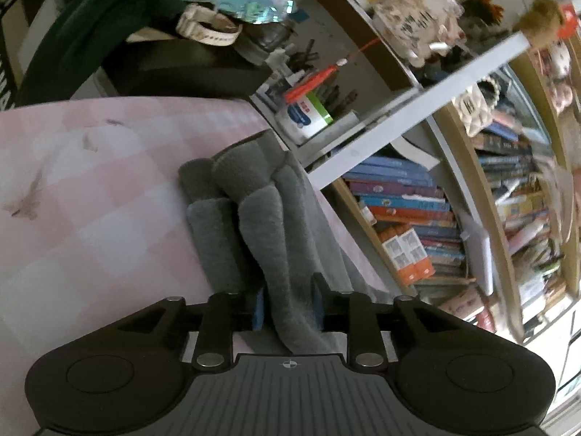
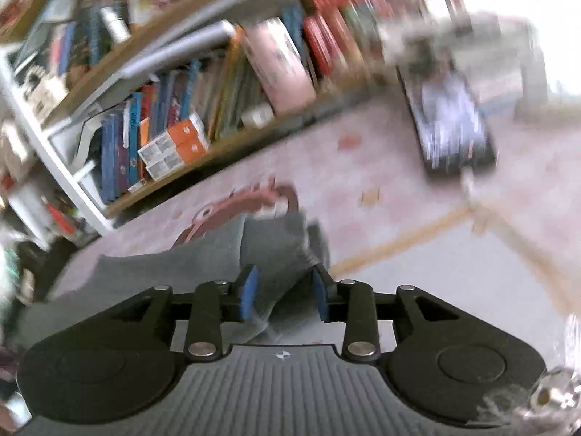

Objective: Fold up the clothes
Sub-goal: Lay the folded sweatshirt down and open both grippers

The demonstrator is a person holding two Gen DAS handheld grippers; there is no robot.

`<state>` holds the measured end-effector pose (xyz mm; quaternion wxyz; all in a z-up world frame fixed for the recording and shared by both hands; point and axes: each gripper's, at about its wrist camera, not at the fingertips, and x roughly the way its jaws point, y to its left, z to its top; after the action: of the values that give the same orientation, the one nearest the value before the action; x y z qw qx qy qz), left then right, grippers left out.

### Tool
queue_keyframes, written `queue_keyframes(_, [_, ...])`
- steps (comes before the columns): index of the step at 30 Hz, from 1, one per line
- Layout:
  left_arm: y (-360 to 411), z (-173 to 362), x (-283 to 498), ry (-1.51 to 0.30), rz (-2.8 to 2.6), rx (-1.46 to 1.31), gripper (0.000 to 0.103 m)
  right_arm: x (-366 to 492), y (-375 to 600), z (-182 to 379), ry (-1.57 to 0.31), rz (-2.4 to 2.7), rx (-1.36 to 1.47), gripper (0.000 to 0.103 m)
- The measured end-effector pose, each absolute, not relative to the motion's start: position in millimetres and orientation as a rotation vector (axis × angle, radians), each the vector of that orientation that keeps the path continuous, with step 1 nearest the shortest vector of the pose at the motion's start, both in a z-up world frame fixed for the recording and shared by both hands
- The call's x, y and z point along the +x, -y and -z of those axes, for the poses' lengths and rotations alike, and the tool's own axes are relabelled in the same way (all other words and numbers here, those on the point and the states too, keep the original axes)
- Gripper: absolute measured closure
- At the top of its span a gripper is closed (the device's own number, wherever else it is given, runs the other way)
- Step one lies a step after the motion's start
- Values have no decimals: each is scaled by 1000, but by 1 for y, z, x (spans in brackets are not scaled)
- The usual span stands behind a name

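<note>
Left wrist view: left gripper [image 1: 288, 303] pinches a fold of the grey garment [image 1: 232, 214], which lies bunched on the pink checked bedcover [image 1: 90, 200].
Right wrist view: right gripper [image 2: 285, 294] clamps the grey garment's [image 2: 268, 247] edge; picture blurred.
Background: bookshelf [image 1: 417, 218].

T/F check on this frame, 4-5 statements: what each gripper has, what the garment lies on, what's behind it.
1. The left hand-held gripper has grey fabric between its blue pads. True.
2. The grey garment lies on a bare wooden floor. False: it lies on a pink checked cloth.
3. The right hand-held gripper holds nothing. False: grey fabric runs between its pads.
4. A bookshelf packed with books stands beside the cloth. True.
5. The garment is bright red. False: it is grey.
</note>
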<state>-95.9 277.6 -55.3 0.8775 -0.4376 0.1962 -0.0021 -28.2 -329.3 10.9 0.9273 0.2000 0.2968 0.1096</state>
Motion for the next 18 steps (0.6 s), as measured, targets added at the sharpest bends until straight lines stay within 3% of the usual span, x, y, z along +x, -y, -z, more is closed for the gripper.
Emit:
queue_keyframes(5, [-270,51,-92,-431,-10,-848,74,-27,300,-24,-534,-266,197,71])
queue_keyframes(9, [-272,51,-92,-429,-5,-853,74,-26,277,-34,-472,-297,28,81])
queue_keyframes(18, [-269,50,-93,-427,-37,-841,74,6,196,-27,-492,-602,-228,81])
